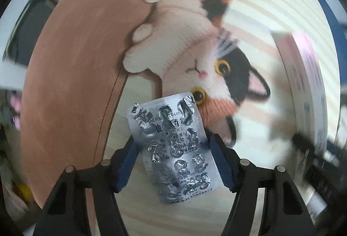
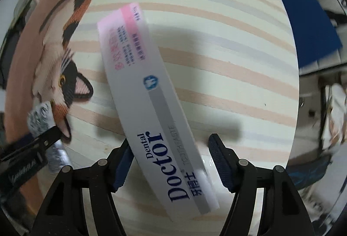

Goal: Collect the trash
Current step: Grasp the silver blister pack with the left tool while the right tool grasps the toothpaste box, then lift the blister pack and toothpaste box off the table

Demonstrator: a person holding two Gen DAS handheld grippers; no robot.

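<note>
- On the mat [image 1: 260,8], just below the cat picture [image 1: 195,51], a blister pack [image 1: 173,160] is lying flat.
- Left gripper [image 1: 172,139] is clamping that pack — both pads are pressing its side edges.
- Further right, a toothpaste box [image 2: 151,94] is lying slantwise across the stripes.
- Right gripper [image 2: 170,140] is straddling the box's near end, jaws apart — left pad touching, right pad just short.
</note>
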